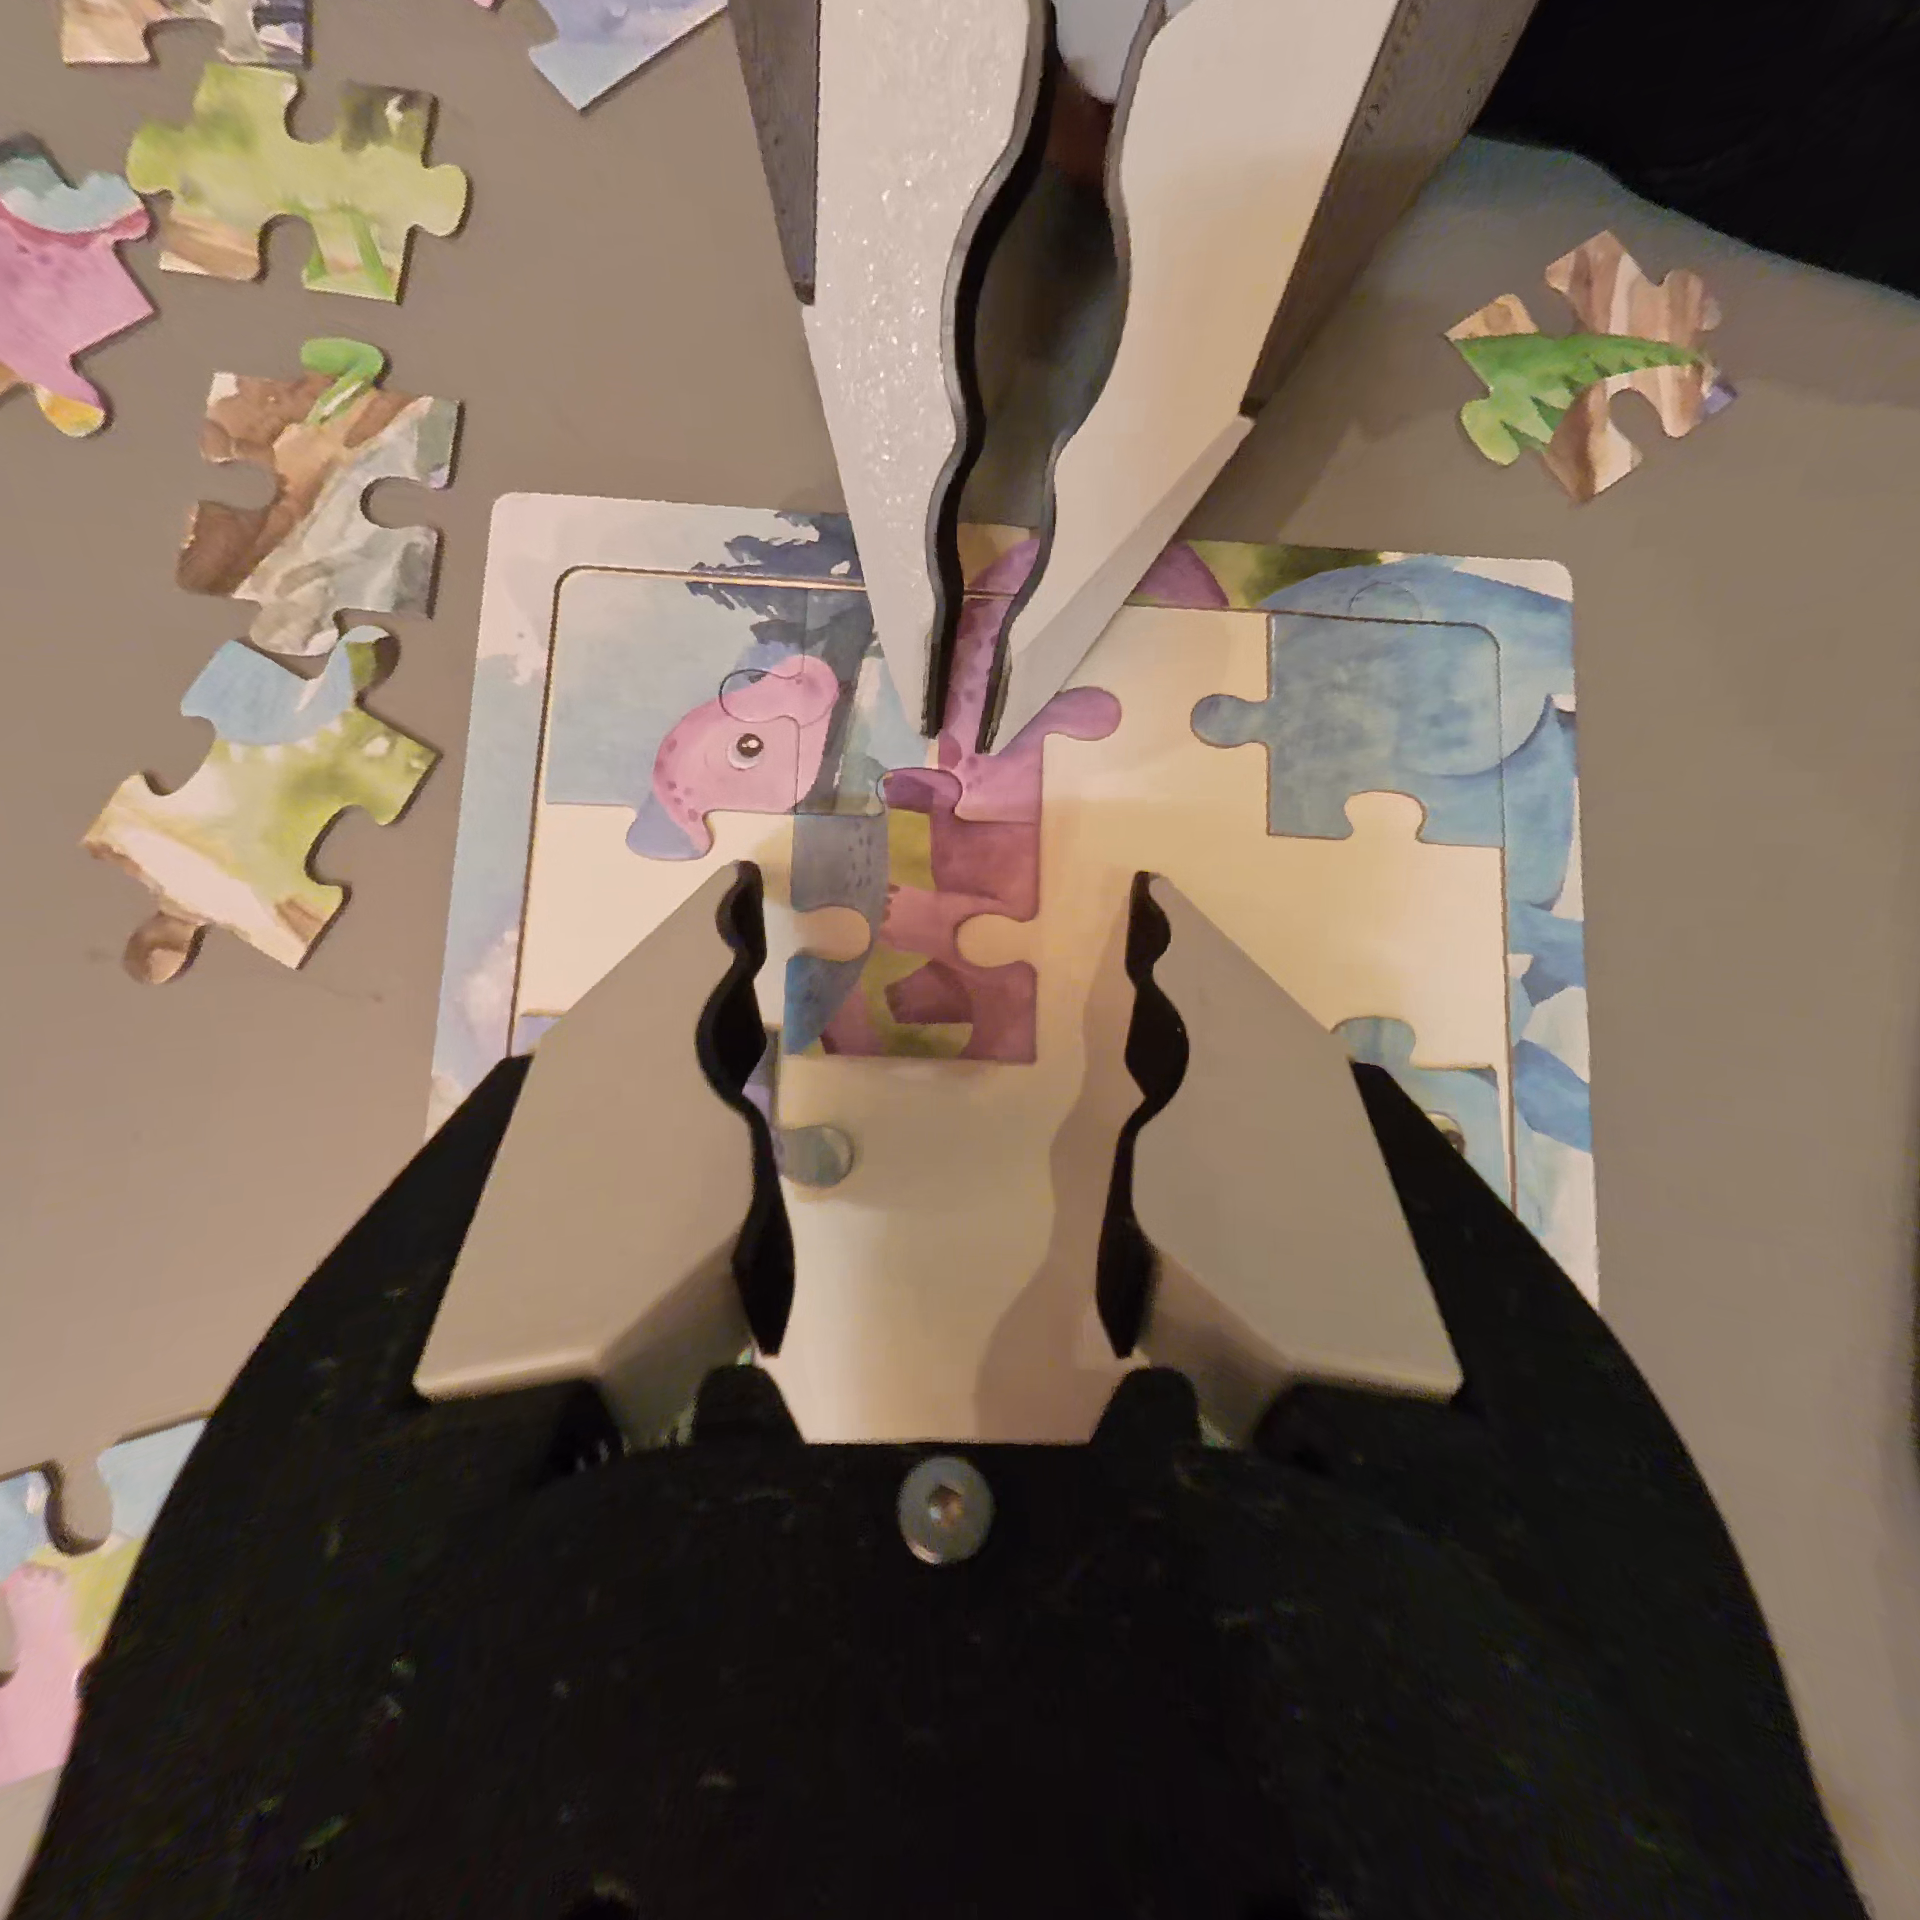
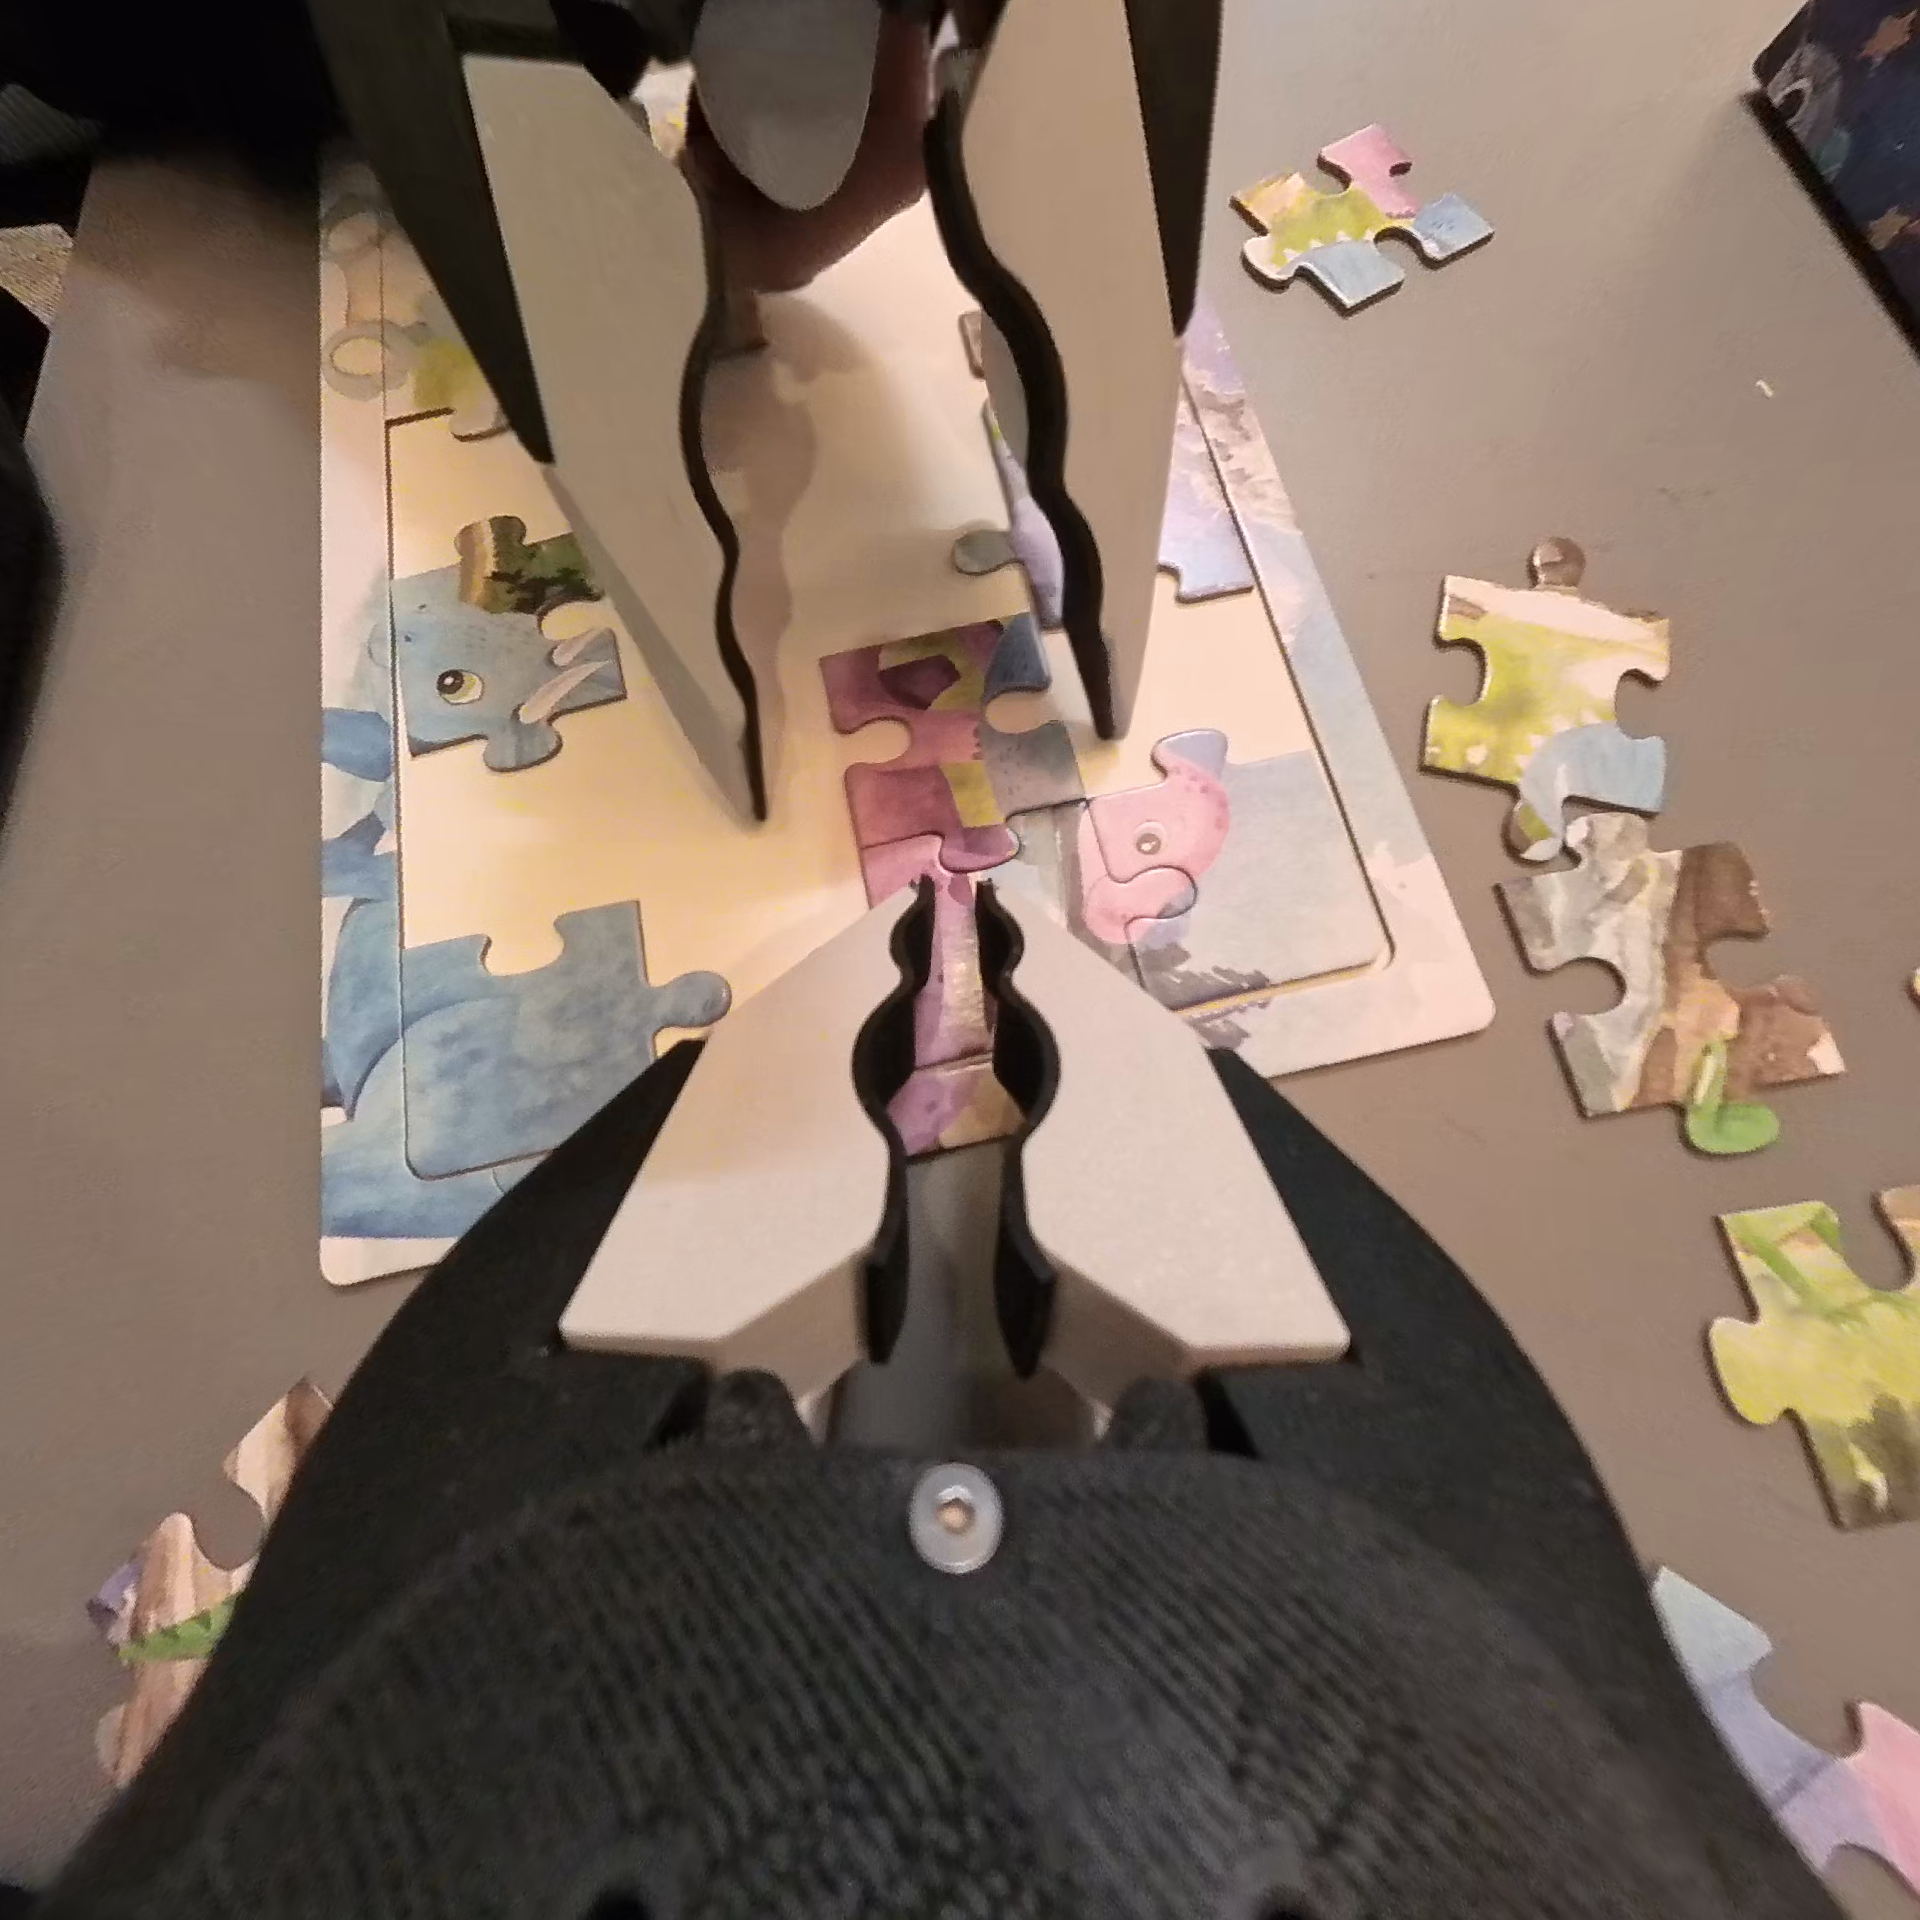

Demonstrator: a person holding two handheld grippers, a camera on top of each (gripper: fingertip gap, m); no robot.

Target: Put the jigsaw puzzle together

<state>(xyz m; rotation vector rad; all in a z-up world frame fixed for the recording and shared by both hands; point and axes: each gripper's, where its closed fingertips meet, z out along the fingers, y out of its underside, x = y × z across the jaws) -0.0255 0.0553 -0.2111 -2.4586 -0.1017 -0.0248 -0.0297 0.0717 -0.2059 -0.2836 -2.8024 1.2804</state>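
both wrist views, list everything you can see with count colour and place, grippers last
table: one, grey, under everything
puzzle tray: one, cream with printed border, centre of the table
placed pieces: several, blue, pink and purple, set in the tray; exact count unclear
purple piece: one, at the tray's top middle, under the right gripper's tips
loose pieces: at least six, green, brown, blue and pink, on the table around the tray
dark patterned object: one, at the table's far corner in the right wrist view
left gripper: jaws wide apart, over the tray, holding nothing
right gripper: jaws nearly closed, tips on the purple piece
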